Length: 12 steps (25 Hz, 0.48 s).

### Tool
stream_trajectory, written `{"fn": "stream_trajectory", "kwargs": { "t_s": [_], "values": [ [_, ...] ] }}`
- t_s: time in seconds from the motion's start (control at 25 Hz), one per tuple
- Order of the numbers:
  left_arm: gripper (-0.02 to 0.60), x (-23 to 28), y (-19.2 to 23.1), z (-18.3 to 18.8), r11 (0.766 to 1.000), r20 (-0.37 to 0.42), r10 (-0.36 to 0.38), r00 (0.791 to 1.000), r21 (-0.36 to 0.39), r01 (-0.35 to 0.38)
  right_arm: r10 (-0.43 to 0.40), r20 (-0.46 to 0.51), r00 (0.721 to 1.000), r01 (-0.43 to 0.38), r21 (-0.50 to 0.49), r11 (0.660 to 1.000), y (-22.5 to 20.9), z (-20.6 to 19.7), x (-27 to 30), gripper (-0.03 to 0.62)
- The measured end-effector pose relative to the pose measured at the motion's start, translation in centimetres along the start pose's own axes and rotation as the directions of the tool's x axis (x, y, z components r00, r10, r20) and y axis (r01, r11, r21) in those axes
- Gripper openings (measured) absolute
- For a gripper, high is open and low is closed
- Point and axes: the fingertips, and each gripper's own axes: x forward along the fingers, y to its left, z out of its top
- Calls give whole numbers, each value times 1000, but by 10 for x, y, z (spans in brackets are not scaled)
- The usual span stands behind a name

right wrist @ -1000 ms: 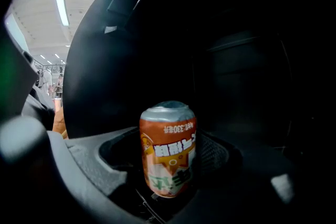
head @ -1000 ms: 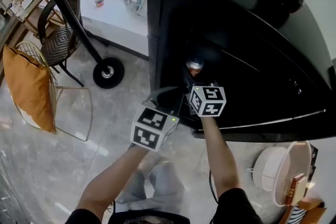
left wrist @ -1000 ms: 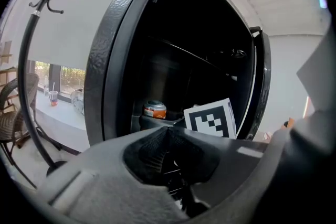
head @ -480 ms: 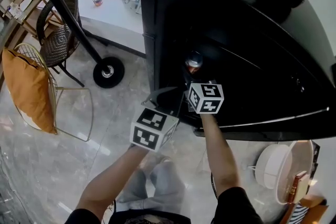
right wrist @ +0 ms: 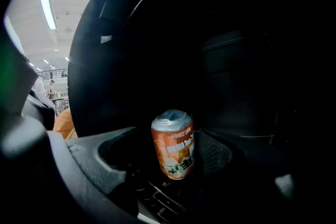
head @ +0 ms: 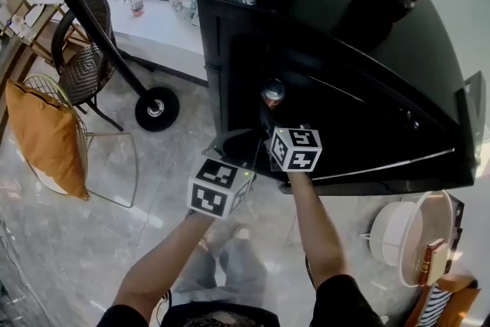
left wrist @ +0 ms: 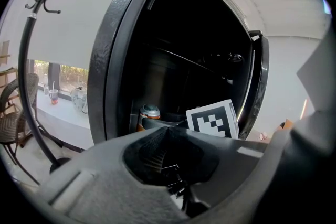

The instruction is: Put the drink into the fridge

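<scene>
Right gripper view showed us the right gripper (right wrist: 169,161) clamped on the orange drink can (right wrist: 173,143), which stood upright just inside the open black fridge (head: 321,34). Our left gripper (left wrist: 168,140) hung before the fridge's doorway, jaws drawn together on nothing.

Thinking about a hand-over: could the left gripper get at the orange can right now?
Probably not cleanly. The orange can is clamped in the right gripper, just inside the open fridge, and that gripper's marker cube partly blocks the left gripper, whose jaws are together.
</scene>
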Motion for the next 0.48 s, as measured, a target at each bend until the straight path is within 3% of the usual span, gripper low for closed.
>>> {"fn": "stream_trajectory", "kwargs": {
  "t_s": [0.48],
  "values": [
    [3,-63,-33,62,1000,-15,6,1000,-11,-7,-2,-97,995,4,23,1000,59,67,-97,305]
  ]
}}
